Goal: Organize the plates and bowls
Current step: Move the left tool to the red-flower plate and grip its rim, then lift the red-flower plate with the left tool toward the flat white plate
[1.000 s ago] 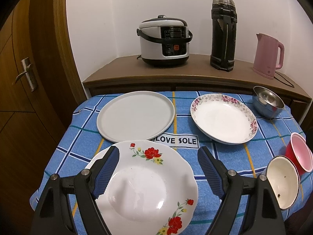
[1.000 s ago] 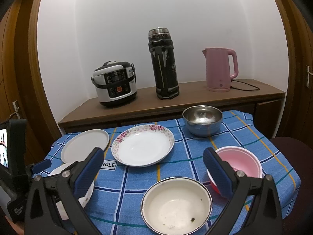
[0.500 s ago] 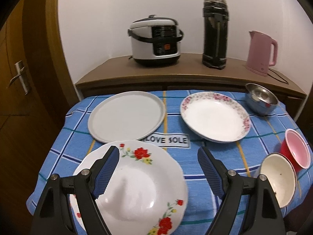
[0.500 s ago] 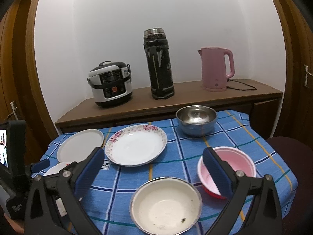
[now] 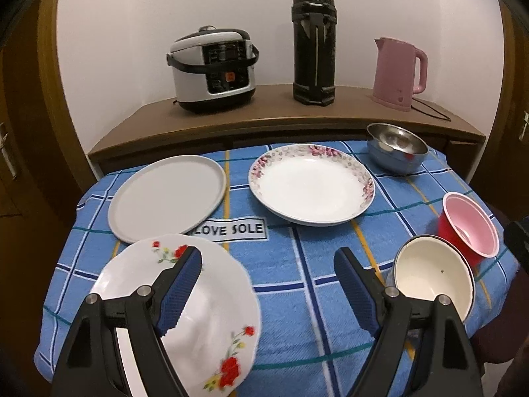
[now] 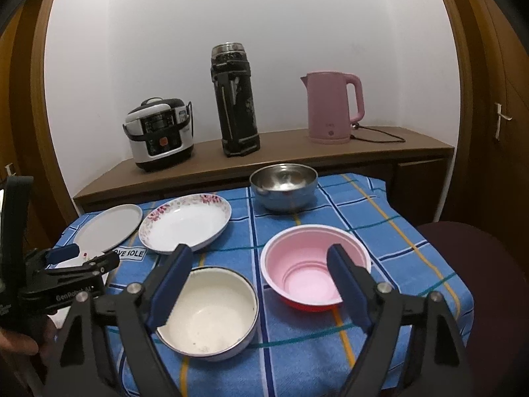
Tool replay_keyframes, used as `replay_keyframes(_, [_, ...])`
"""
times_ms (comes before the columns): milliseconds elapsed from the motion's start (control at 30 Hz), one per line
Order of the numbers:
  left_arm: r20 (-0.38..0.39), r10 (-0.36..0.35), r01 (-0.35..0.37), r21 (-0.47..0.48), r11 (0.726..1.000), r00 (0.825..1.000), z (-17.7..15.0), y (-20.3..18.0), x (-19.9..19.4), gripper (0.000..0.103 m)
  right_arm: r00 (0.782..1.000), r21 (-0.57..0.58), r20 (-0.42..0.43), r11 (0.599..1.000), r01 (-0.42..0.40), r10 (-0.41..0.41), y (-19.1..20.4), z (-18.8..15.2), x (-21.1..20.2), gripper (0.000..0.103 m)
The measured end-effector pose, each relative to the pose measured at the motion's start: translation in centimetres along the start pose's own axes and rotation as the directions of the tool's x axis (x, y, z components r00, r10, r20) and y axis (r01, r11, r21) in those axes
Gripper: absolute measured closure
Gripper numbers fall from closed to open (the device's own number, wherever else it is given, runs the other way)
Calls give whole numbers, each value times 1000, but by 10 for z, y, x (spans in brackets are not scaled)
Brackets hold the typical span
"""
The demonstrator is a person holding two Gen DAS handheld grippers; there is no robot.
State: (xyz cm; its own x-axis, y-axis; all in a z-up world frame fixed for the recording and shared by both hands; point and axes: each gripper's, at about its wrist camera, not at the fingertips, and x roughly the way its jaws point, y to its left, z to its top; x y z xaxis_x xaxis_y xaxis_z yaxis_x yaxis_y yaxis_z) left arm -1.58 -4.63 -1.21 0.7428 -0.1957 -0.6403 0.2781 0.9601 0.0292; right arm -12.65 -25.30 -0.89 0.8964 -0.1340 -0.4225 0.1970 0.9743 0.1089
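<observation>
A white plate with red flowers (image 5: 211, 324) lies at the table's near left, and my left gripper (image 5: 267, 284) hovers open over it, left finger above its well, right rim between the jaws. Behind it lie a grey plate (image 5: 165, 195) and a pink-flowered deep plate (image 5: 312, 185). My right gripper (image 6: 259, 281) hangs above the gap between a cream bowl (image 6: 205, 311) and a pink bowl with a red outside (image 6: 307, 264). Its jaws are closing and press on nothing. A steel bowl (image 6: 284, 185) stands at the far right. The left gripper (image 6: 79, 258) shows at the right wrist view's left edge.
A blue checked cloth (image 5: 297, 264) covers the table. Behind it a wooden sideboard (image 6: 297, 152) carries a rice cooker (image 6: 160, 132), a black thermos (image 6: 234, 99) and a pink kettle (image 6: 330, 109). A dark red chair seat (image 6: 463, 258) is at the right. Wooden doors flank both sides.
My right gripper moved forward over the two near bowls and its jaws narrowed. My left gripper swung right, so the red-flowered plate now sits under its left finger.
</observation>
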Motion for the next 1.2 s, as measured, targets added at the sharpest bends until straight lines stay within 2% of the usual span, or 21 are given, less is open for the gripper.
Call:
replay_keyframes(67, [16, 15, -15, 1, 1000, 1000, -3, 12, -10, 19, 1000, 1, -2, 1000, -23, 23, 3, -1, 0, 18])
replay_keyframes(167, [33, 73, -73, 0, 997, 997, -10, 37, -23, 19, 995, 1, -7, 995, -103, 103, 18, -4, -1, 18])
replay_keyframes(267, [15, 137, -136, -52, 989, 990, -18, 72, -30, 19, 977, -37, -36, 976, -213, 211, 44, -7, 5, 26])
replay_keyframes(433, [-47, 185, -190, -179, 965, 982, -32, 130, -23, 19, 916, -73, -149, 919, -386, 373, 93, -15, 30, 29])
replay_keyframes(500, [-66, 173, -183, -208, 961, 983, -37, 144, -17, 19, 888, -77, -196, 896, -437, 416, 113, -17, 43, 30])
replay_keyframes(633, [-102, 125, -148, -258, 955, 987, -45, 162, -4, 19, 851, -56, -272, 876, -479, 448, 138, -24, 69, 34])
replay_keyframes(700, [-117, 101, -130, -280, 951, 988, -48, 165, 3, 19, 840, -45, -308, 876, -481, 446, 147, -27, 86, 45])
replay_keyframes(767, [-130, 77, -111, -286, 952, 989, -51, 166, 11, 19, 824, -16, -338, 872, -489, 455, 154, -32, 99, 49])
replay_keyframes(1033, [-146, 41, -82, -287, 954, 988, -53, 169, 26, 20, 811, 8, -390, 882, -470, 436, 161, -41, 121, 52])
replay_keyframes(1100, [-155, 31, -74, -281, 957, 987, -55, 169, 29, 31, 805, 4, -400, 879, -476, 438, 165, -43, 124, 60])
replay_keyframes(1200, [-168, 10, -59, -289, 955, 986, -57, 172, 35, 39, 795, -11, -423, 875, -485, 435, 171, -46, 131, 70])
